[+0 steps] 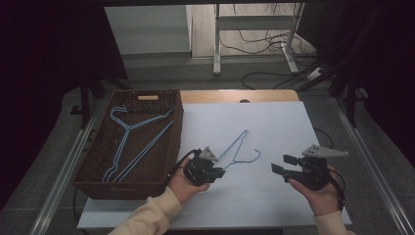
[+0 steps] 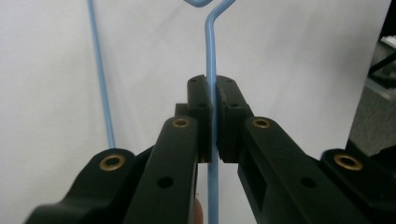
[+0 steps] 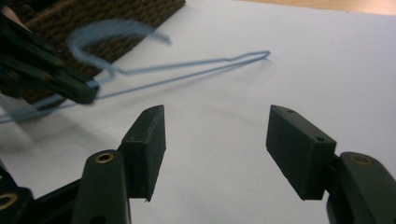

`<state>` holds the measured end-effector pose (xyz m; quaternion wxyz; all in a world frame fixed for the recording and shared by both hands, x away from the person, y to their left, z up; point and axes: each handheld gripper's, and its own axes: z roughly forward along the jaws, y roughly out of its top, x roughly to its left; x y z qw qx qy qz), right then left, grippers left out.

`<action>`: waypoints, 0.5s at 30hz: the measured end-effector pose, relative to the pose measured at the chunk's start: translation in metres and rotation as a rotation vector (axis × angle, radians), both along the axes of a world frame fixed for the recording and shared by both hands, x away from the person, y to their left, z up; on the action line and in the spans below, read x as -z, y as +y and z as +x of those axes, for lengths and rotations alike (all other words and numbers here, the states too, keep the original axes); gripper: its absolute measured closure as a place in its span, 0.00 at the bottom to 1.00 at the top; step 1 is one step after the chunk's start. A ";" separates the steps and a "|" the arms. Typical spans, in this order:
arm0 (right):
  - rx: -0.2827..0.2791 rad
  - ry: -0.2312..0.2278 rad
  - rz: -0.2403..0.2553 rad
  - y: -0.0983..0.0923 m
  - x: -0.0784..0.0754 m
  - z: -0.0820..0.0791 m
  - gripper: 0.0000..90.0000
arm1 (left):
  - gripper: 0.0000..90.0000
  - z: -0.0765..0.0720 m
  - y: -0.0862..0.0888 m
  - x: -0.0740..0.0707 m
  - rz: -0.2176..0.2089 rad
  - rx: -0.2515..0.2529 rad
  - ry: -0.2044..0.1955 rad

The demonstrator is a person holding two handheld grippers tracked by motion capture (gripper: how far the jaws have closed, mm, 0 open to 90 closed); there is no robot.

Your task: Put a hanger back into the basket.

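A light blue wire hanger [image 1: 239,145] hangs over the white tabletop [image 1: 274,122], tilted, its hook [image 1: 254,155] pointing toward my right side. My left gripper [image 1: 220,172] is shut on one of its wires near the hook. In the left gripper view the two pads [image 2: 201,95] squeeze the thin blue wire [image 2: 211,46] between them. To the right, my right gripper [image 1: 279,164] is held above the table, open and holding nothing. In the right gripper view its jaws [image 3: 217,126] stand wide apart, facing the hanger [image 3: 187,70] and the left gripper [image 3: 77,88].
A brown wicker basket [image 1: 177,128] sits at the table's left edge with blue wire hangers [image 1: 131,131] lying inside. White tabletop stretches ahead of and between both hands. Past the far edge are a desk frame [image 1: 254,29] and cables on the floor.
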<state>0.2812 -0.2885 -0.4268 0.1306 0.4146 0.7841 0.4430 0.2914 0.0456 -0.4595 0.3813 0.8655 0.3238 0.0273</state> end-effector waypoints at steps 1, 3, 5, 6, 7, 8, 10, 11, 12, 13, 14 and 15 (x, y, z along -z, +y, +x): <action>-0.002 0.006 -0.004 -0.001 0.002 0.001 0.41 | 0.96 0.000 0.002 -0.003 -0.009 -0.005 -0.007; 0.000 0.019 -0.017 -0.001 0.007 0.003 0.40 | 0.96 0.000 0.007 -0.010 -0.018 -0.008 -0.020; 0.001 0.034 -0.035 0.000 0.012 0.006 0.39 | 0.96 0.001 0.012 -0.017 -0.018 -0.015 -0.039; 0.000 0.043 -0.040 0.000 0.015 0.006 0.39 | 0.96 0.001 0.015 -0.021 -0.024 -0.020 -0.044; 0.000 0.052 -0.044 0.000 0.018 0.007 0.39 | 0.96 0.002 0.017 -0.024 -0.031 -0.026 -0.048; -0.005 0.058 -0.049 0.000 0.020 0.008 0.39 | 0.96 0.002 0.020 -0.028 -0.037 -0.028 -0.054; -0.009 0.068 -0.064 0.002 0.023 0.009 0.39 | 0.96 0.002 0.026 -0.034 -0.048 -0.031 -0.062; -0.011 0.070 -0.073 0.003 0.024 0.009 0.39 | 0.96 0.002 0.028 -0.036 -0.057 -0.033 -0.064; -0.011 0.070 -0.073 0.003 0.024 0.009 0.39 | 0.96 0.002 0.028 -0.036 -0.057 -0.033 -0.064; -0.016 0.074 -0.079 0.004 0.026 0.009 0.39 | 0.96 0.001 0.033 -0.042 -0.075 -0.031 -0.072; -0.019 0.075 -0.083 0.005 0.027 0.009 0.39 | 0.96 0.001 0.033 -0.042 -0.075 -0.031 -0.072; -0.021 0.077 -0.089 0.006 0.027 0.009 0.39 | 0.96 0.000 0.035 -0.045 -0.084 -0.033 -0.075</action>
